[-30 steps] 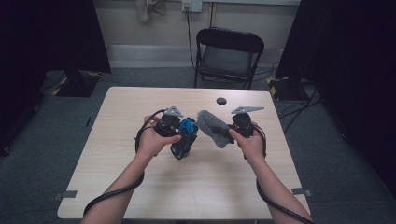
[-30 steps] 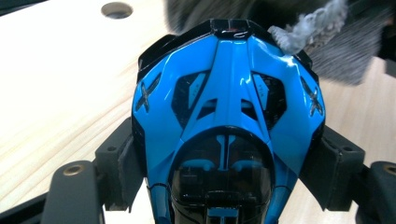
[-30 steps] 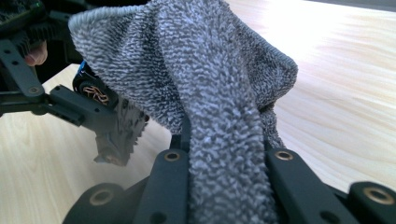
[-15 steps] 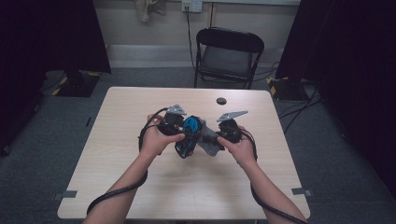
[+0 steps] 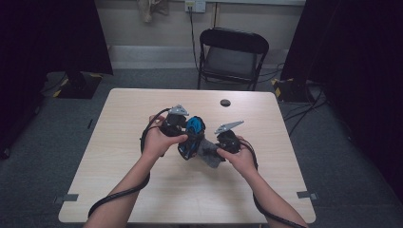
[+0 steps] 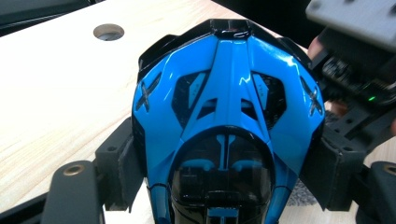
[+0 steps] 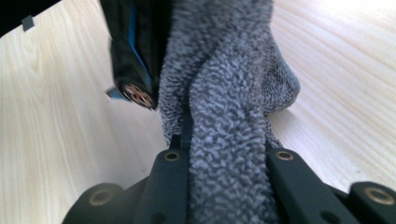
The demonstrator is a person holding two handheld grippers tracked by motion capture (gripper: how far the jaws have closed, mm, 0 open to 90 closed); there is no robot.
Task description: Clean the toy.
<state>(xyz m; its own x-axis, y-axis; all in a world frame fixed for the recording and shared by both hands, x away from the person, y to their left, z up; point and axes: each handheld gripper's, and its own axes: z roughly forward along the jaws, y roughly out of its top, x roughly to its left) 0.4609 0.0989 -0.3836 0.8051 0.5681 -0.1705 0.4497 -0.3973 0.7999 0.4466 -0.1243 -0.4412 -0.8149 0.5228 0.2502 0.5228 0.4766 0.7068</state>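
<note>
High view | toy car (image 5: 192,137) long axis steeply tilted; nose up, away | cloth (image 5: 209,153) touching

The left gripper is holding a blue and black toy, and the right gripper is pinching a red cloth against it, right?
Almost. The cloth is grey, not red; the right gripper view shows its fuzzy grey pile pinched in the right gripper. The rest holds: the left gripper grips the blue and black toy, and the cloth lies against it.
</note>
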